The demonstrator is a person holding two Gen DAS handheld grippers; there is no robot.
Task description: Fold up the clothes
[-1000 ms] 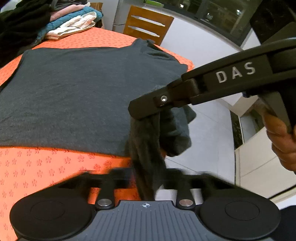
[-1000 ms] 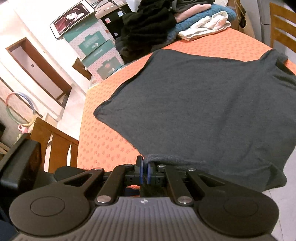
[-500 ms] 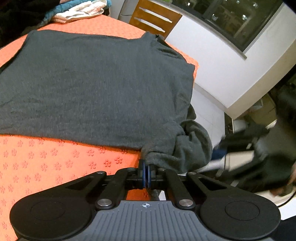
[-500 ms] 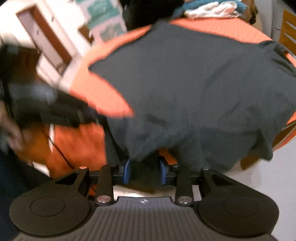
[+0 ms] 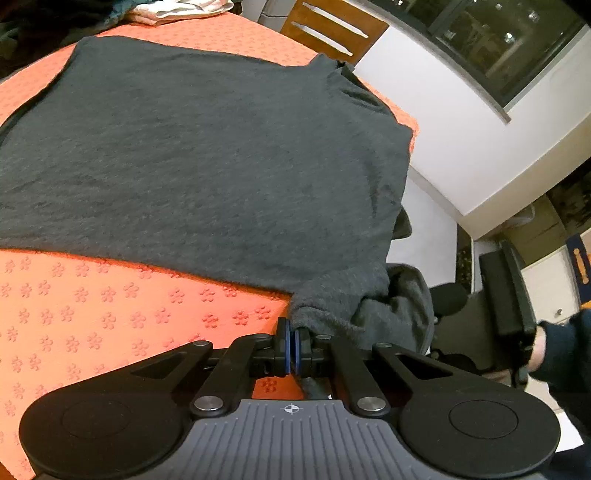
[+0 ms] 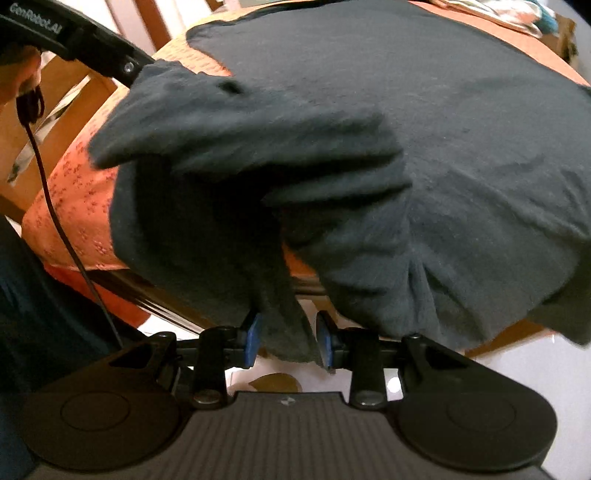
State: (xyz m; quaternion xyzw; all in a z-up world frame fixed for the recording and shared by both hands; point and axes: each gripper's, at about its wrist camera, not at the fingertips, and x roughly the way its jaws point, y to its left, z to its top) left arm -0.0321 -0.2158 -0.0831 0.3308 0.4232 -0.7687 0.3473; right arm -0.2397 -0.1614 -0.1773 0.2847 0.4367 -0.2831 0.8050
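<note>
Dark grey shirt (image 5: 207, 155): soft, matt, slightly fuzzy knit cloth. Orange tablecloth (image 5: 92, 314) at seven o'clock: matt fabric, embossed flower pattern. Left gripper (image 5: 293, 347): matt black plastic, bright metal rivets, ribbed grey body. Chair (image 5: 332, 29) at one o'clock: smooth brown wood.

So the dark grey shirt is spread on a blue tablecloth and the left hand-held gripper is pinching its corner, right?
Not quite: the tablecloth is orange with a small flower print, not blue, as the left wrist view shows. The dark grey shirt is spread on it and the left hand-held gripper is pinching its corner.
</note>
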